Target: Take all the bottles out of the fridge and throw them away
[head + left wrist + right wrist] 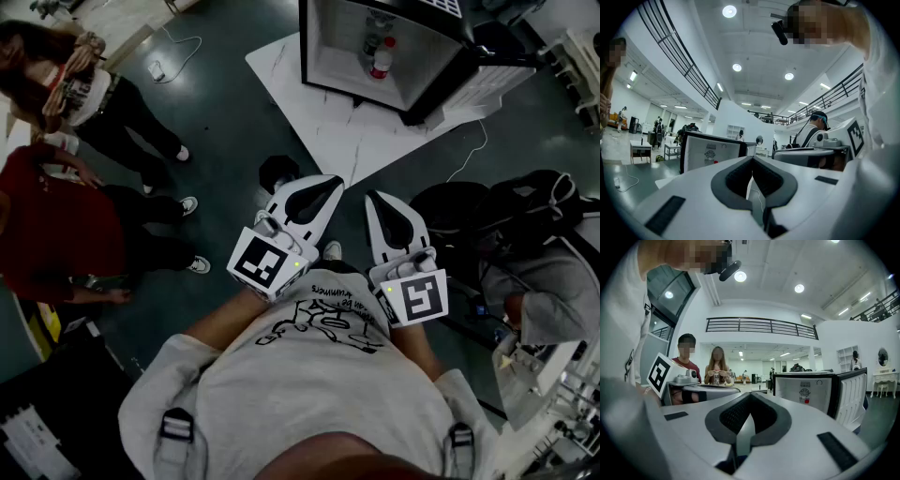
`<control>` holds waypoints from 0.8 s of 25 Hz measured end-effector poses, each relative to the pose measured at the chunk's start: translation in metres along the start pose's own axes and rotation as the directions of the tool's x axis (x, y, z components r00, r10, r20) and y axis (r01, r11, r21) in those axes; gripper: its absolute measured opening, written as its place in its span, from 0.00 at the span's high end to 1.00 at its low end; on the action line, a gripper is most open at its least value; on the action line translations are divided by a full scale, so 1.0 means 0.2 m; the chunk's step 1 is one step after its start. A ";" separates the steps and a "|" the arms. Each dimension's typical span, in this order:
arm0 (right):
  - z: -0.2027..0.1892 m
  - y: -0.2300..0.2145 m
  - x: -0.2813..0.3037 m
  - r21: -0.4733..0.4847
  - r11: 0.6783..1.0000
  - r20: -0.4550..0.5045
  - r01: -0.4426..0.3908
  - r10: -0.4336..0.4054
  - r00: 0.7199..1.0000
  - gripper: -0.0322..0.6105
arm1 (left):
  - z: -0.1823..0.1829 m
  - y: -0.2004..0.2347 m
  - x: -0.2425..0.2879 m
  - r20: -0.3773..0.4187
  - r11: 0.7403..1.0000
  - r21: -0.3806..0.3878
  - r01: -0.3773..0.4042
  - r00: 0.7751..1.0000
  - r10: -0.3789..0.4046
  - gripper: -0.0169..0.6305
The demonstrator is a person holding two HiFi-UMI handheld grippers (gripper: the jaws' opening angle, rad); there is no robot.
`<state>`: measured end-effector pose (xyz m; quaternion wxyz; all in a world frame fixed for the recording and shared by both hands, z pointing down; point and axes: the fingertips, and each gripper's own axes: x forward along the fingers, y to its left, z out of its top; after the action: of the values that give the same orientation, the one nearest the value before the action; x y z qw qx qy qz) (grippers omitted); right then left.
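Observation:
The small fridge (pixel 394 52) stands open on the floor ahead of me. Inside it is a bottle with a red cap (pixel 381 58), with another bottle (pixel 373 33) behind it. My left gripper (pixel 334 180) and right gripper (pixel 372 197) are held side by side in front of my chest, well short of the fridge. Both point level towards it. Both sets of jaws are closed tip to tip with nothing between them. The fridge (pixel 710 153) shows over the left gripper (pixel 752 158). It also stands beyond the right gripper (pixel 749 395), where the fridge (pixel 809 389) shows a red spot inside.
A white board (pixel 328 112) lies under the fridge, and a cable (pixel 469 155) runs off it. Two people (pixel 66 141) stand at the left. A seated person (pixel 548 281) and a black bag (pixel 525 202) are at the right. Dark floor lies between me and the fridge.

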<state>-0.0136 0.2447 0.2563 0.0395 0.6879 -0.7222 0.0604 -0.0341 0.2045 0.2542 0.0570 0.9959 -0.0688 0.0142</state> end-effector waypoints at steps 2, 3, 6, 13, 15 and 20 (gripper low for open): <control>0.00 0.00 0.00 0.002 1.000 0.002 -0.003 0.003 1.000 0.91 | 0.00 -0.01 0.00 -0.001 1.000 0.002 0.000 1.000 0.000 0.95; 0.00 0.00 -0.01 0.003 1.000 0.003 -0.003 0.003 1.000 0.91 | 0.00 -0.01 0.00 -0.002 1.000 0.003 0.000 1.000 0.000 0.95; -0.01 -0.02 -0.02 0.004 1.000 0.005 0.000 0.000 1.000 0.91 | -0.01 -0.02 0.02 -0.002 1.000 0.000 0.001 1.000 -0.001 0.95; 0.00 -0.10 -0.06 0.009 1.000 0.035 0.009 -0.009 0.999 0.91 | -0.01 -0.05 0.08 -0.003 1.000 -0.001 -0.007 1.000 0.007 0.95; 0.00 -0.13 -0.07 0.008 1.000 0.040 0.006 -0.006 0.999 0.91 | -0.02 -0.06 0.11 -0.002 1.000 -0.001 -0.011 1.000 0.011 0.95; -0.02 -0.22 -0.11 0.003 1.000 0.035 -0.012 0.012 0.999 0.91 | -0.03 -0.11 0.19 -0.001 1.000 0.002 -0.025 1.000 0.025 0.95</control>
<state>0.0320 0.2653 0.2583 0.0253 0.6845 -0.7269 0.0499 0.0074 0.2224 0.2595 0.0560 0.9950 -0.0813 0.0156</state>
